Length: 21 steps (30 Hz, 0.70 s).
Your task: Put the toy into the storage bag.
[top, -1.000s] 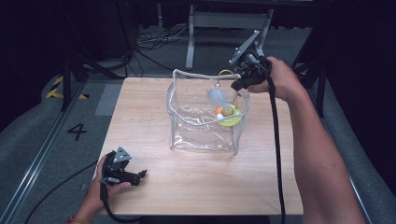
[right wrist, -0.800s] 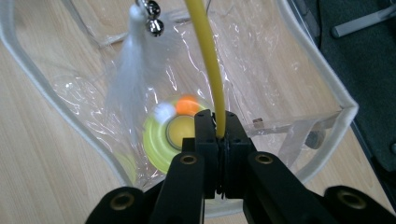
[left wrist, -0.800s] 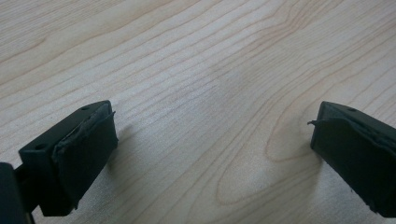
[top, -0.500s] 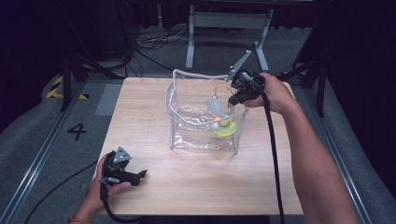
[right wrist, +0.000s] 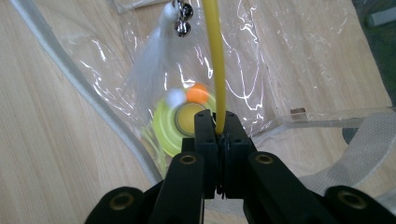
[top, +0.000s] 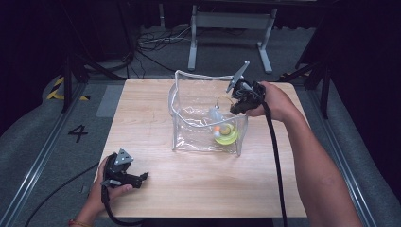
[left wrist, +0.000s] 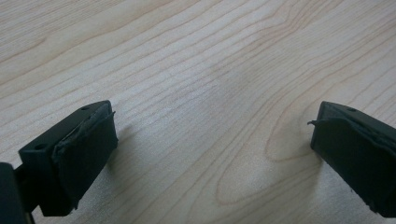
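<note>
Right gripper (right wrist: 219,133) clamped tight on yellow wand (right wrist: 212,60) of a cat teaser, feather and bells (right wrist: 182,21) dangling inside clear plastic bag (top: 189,101) over what looks like a yellow-green toy (top: 226,135). Left gripper (left wrist: 210,154) idle, jaws wide apart, holding nothing, low over tabletop (top: 142,118). Best lowered straight down, wand clear of bag rim, released only once feather end settles.

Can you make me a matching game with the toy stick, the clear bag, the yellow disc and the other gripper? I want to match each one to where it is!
Things:
1. yellow stick
2. clear bag
3. yellow-green disc
4. left gripper

Places or states:
A. lies at the bottom of the bag
B. stands open-topped in the middle of the table
C. pinched in the right gripper
D. rests at the table's near left corner, jaws open

Pairs: 1-C, 2-B, 3-A, 4-D
</note>
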Motion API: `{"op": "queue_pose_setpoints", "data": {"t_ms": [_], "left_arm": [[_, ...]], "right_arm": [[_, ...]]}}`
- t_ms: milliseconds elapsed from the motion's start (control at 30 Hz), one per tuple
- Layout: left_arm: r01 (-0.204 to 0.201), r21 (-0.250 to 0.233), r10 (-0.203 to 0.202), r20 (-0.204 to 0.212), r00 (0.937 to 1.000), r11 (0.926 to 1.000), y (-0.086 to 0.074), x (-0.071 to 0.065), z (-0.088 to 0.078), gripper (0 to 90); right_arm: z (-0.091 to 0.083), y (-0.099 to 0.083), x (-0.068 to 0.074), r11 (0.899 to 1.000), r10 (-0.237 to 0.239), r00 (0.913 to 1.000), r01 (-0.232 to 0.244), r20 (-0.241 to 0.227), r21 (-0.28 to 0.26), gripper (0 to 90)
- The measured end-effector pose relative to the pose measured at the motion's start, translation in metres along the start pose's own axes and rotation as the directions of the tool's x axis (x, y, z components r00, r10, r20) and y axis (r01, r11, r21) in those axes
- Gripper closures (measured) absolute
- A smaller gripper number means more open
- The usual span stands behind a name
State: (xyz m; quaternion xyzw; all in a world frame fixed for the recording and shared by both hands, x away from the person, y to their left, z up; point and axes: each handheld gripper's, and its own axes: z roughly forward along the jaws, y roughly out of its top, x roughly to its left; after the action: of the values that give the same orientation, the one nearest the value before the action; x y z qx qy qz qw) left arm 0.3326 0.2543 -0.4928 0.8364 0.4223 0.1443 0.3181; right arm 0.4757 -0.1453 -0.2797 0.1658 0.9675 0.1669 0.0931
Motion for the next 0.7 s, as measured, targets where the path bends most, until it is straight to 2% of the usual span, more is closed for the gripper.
{"op": "queue_pose_setpoints", "data": {"t_ms": [167,267,367,400,700], "left_arm": [[-0.001,-0.001,0.001,0.000,1.0000,1.0000,0.000,0.000,0.000,0.7],[-0.002,-0.001,0.002,0.000,1.0000,1.0000,0.000,0.000,0.000,0.7],[-0.001,-0.001,0.001,0.000,1.0000,1.0000,0.000,0.000,0.000,0.7],[-0.001,-0.001,0.001,0.000,1.0000,1.0000,0.000,0.000,0.000,0.7],[-0.001,-0.001,0.001,-0.001,1.0000,1.0000,0.000,0.000,0.000,0.7]], "right_arm": [[0.003,0.000,0.002,1.000,-0.012,0.9999,0.012,-0.005,-0.004,87.2],[-0.003,0.000,0.004,0.999,-0.014,0.9999,0.013,-0.004,-0.039,86.0],[-0.006,0.001,0.005,0.999,-0.018,0.9998,0.019,0.003,-0.034,86.1],[-0.006,0.000,0.006,1.000,-0.007,1.0000,0.007,-0.001,-0.029,85.4],[-0.012,-0.003,0.008,0.997,-0.021,0.9996,0.022,0.019,-0.070,78.6]]}}
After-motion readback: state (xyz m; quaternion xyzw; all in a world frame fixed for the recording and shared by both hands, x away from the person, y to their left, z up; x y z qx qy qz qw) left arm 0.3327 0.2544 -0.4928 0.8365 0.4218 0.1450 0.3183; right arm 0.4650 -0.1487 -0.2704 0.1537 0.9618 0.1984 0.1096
